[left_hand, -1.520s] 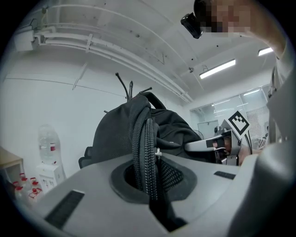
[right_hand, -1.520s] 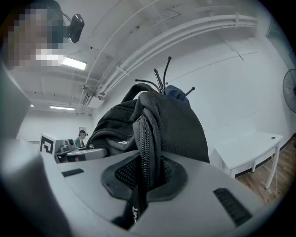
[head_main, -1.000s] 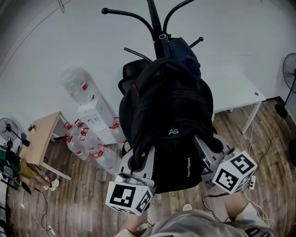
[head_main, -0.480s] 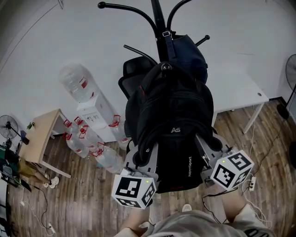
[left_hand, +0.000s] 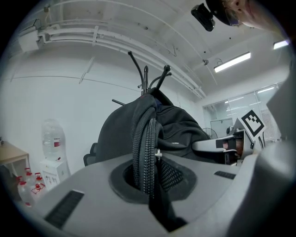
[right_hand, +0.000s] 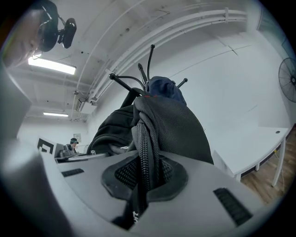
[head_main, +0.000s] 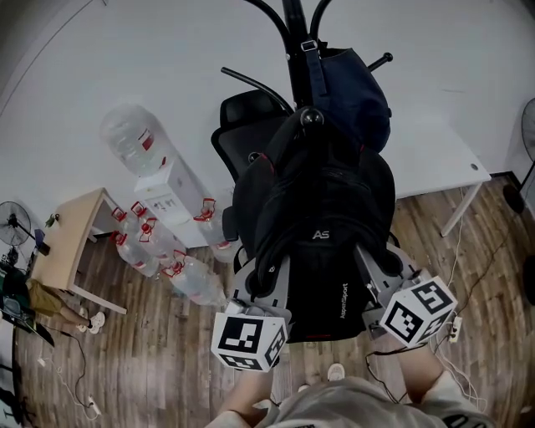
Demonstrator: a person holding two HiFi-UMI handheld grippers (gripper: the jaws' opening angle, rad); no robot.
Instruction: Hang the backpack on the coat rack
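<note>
From above, in the head view, you are holding the black backpack (head_main: 313,226) up against the coat rack (head_main: 292,33). A round hook tip is showing at the backpack's top, just below a navy bag (head_main: 351,84) hanging there. Your left gripper (head_main: 259,284) and right gripper (head_main: 376,267) are clamping its lower sides.

Through the left gripper view, the jaws are pinching a padded, zippered edge of the backpack.

Through the right gripper view, the jaws are likewise squeezing a zippered edge.

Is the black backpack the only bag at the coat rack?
No, a dark blue bag hangs from the coat rack behind the black backpack.
</note>
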